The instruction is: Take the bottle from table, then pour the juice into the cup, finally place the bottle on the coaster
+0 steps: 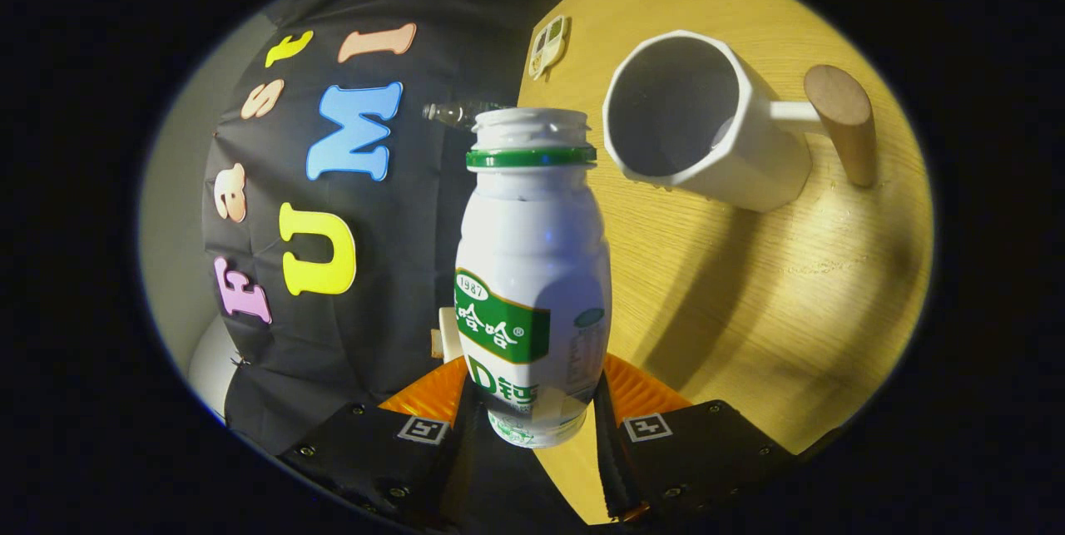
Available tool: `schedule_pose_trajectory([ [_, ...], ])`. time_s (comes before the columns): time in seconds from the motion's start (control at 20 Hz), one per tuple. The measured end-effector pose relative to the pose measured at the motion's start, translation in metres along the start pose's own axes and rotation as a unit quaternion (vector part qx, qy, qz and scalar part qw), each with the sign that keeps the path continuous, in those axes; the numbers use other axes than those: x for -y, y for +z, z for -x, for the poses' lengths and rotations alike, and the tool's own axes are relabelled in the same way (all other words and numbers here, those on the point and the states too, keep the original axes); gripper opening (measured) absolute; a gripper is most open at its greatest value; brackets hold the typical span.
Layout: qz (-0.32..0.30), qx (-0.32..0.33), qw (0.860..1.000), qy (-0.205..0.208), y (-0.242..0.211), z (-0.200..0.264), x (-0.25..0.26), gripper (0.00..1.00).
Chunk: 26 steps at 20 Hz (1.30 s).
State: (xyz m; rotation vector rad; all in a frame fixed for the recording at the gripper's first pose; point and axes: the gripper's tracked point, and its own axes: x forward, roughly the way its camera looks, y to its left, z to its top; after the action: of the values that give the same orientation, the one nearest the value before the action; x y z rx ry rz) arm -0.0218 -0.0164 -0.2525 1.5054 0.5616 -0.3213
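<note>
Wooden table (749, 310), gripper (532, 427) fingers clamped on uncapped white bottle (532, 269), green label reading "1987", white cup (699, 119) beyond, wooden handle.

The gripper (532, 427) is rolled sideways, so the scene ahead appears tipped. Its two fingers (449, 410) press on opposite sides of the bottle (532, 269), clamping it near its base.

White bottle (532, 269) with green ring and label; white cup (699, 123), brown handle; pale wood-grain table (774, 294).
</note>
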Motion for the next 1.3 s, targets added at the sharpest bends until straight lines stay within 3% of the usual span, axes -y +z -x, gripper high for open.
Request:
schedule_pose_trajectory([
  [0.55,-0.071,-0.018,0.997,-0.004,0.0040,0.0007,-0.0052,0.62],
  [1.3,-0.117,-0.044,0.992,-0.017,0.0011,0.0058,-0.0026,0.62],
])
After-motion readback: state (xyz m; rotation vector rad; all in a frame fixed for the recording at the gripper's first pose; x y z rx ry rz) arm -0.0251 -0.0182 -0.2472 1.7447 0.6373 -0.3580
